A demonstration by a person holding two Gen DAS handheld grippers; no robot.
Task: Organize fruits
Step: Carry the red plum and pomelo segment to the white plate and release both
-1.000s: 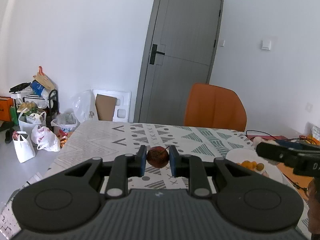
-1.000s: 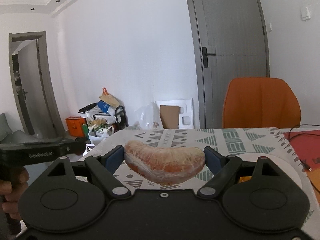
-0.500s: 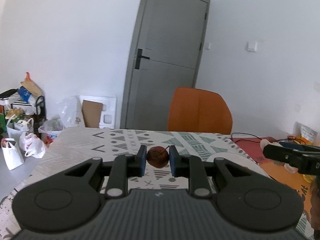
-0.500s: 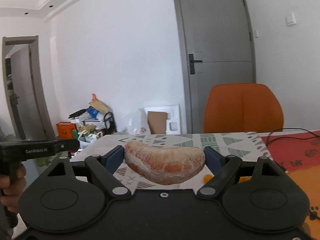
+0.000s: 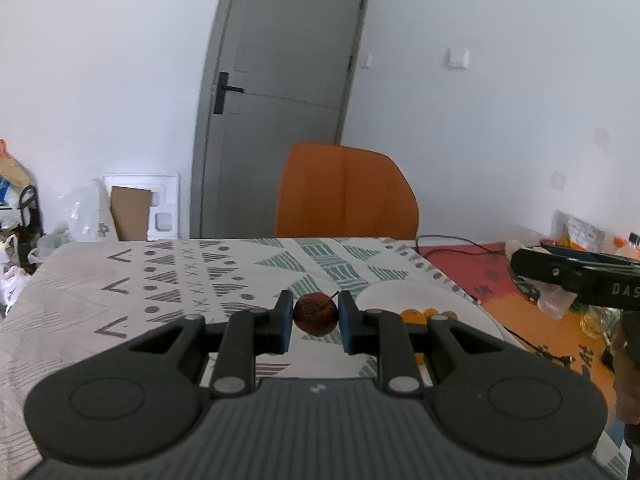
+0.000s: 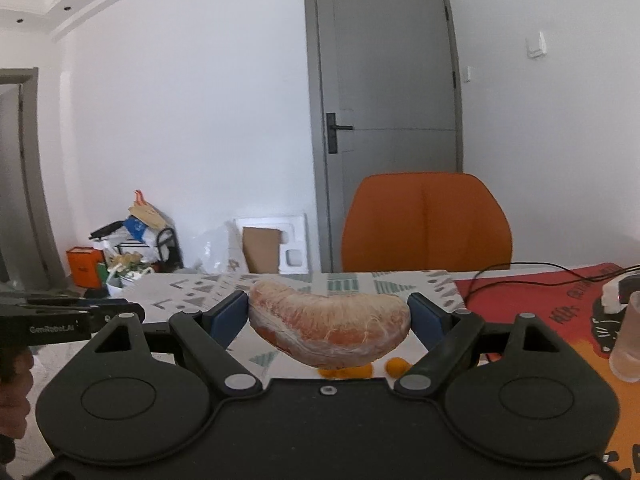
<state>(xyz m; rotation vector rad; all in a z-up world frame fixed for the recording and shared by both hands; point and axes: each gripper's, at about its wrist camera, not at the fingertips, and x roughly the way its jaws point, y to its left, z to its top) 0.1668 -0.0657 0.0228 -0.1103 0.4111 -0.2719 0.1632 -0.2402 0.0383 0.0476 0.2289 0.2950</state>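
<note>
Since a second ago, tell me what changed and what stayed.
Both views swung right toward the white plate holding small orange fruits. Nothing was released: the left gripper still clamps the small dark red fruit, the right gripper the peeled pomelo segment.

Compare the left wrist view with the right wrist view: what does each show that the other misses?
Left wrist only: the left claw shut on a small dark red fruit, and the white plate.
Right wrist only: the right claw gripping a peeled pomelo segment, and a cup.
Both: the orange chair, grey door, patterned tablecloth and small orange fruits.
</note>
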